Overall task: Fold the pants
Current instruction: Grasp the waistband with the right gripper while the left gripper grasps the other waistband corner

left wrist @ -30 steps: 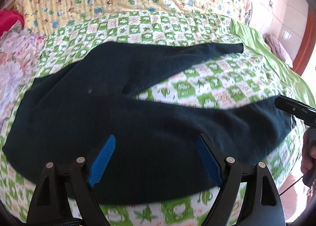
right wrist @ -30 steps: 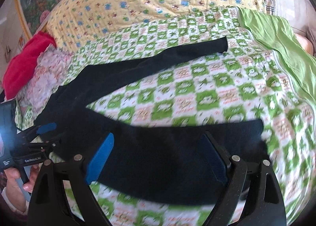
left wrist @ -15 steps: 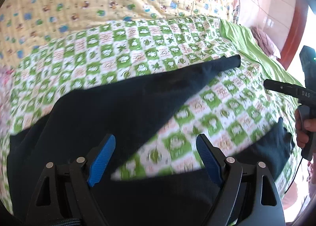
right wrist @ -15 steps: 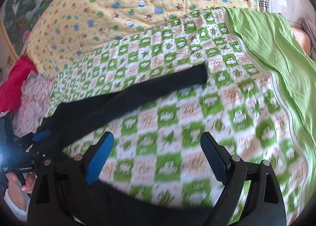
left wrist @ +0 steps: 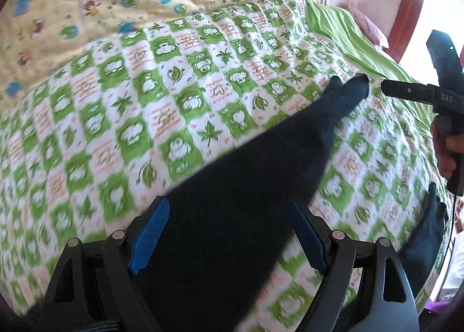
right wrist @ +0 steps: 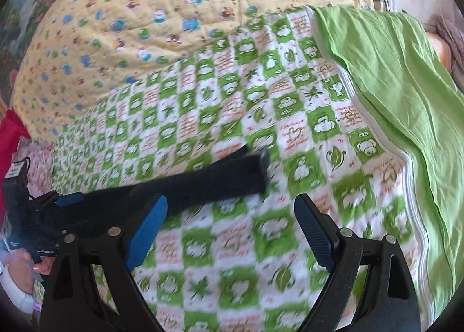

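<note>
Dark navy pants [left wrist: 261, 181] lie spread on a green-and-white checked quilt [left wrist: 145, 117]. In the left wrist view one leg runs from under my left gripper [left wrist: 229, 233] up to its cuff [left wrist: 352, 87] at the right; the other leg's cuff [left wrist: 432, 216] shows at the right edge. My left gripper is open above the upper leg. In the right wrist view the far leg [right wrist: 214, 181] ends at its cuff [right wrist: 258, 169]. My right gripper [right wrist: 232, 233] is open above bare quilt, just short of that leg. Each view shows the other gripper at its edge.
A yellow cartoon-print quilt [right wrist: 174, 13] lies at the back. A plain green sheet [right wrist: 406, 94] covers the right side of the bed. A red cloth [right wrist: 8, 140] and a floral cloth [right wrist: 37, 155] lie at the left. A wooden bedframe [left wrist: 406, 13] stands at the far right.
Both grippers have moved forward over the near leg toward the far leg. The pants now fill less of each view. Both grippers stay open.
</note>
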Demonstrator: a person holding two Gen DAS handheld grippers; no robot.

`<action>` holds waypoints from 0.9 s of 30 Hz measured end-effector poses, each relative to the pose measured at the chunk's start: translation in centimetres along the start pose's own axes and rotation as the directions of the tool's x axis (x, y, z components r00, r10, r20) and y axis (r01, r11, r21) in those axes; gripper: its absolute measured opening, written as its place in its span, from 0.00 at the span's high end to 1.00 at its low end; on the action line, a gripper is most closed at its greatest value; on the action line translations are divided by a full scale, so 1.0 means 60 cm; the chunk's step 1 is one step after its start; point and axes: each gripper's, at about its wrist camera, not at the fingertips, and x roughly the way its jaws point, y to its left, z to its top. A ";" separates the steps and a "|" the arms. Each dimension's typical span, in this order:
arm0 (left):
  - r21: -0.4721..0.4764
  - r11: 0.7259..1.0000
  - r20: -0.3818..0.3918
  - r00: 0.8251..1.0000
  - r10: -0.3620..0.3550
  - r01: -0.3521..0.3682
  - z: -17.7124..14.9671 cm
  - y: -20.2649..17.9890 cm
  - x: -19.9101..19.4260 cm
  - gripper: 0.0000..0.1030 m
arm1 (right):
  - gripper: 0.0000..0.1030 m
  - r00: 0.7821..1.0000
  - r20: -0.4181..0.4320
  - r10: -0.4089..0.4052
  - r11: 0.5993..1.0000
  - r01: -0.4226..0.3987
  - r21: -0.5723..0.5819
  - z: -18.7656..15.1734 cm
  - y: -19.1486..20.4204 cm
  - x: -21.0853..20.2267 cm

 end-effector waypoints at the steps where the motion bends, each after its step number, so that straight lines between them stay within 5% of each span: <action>1: 0.000 1.000 -0.009 1.000 -0.016 0.016 0.007 0.006 0.010 0.18 | 0.13 1.000 0.004 -0.002 1.000 0.002 0.003 0.004 -0.004 0.004; 7: 0.015 0.999 -0.073 0.996 -0.045 0.046 0.037 0.025 0.062 0.18 | 0.30 0.999 -0.037 0.007 1.000 -0.006 0.030 0.027 -0.026 0.042; 11: 0.018 0.998 -0.102 0.993 -0.055 0.057 0.040 0.030 0.082 0.24 | 0.56 0.998 -0.066 0.014 1.000 -0.013 0.006 0.032 -0.025 0.062; 13: 0.021 0.997 -0.116 0.991 -0.065 0.068 0.039 0.028 0.088 0.36 | 0.66 0.998 -0.068 0.018 1.000 -0.019 -0.014 0.031 -0.021 0.064; 17: 0.048 0.996 -0.133 0.989 -0.068 0.075 0.034 0.012 0.084 0.91 | 0.87 0.999 -0.040 0.024 0.999 -0.026 -0.047 0.027 -0.014 0.047; 27: 0.078 0.994 -0.026 0.997 -0.078 0.080 -0.021 -0.063 -0.040 0.96 | 0.90 0.997 0.007 0.081 0.994 -0.081 -0.078 -0.013 -0.008 -0.035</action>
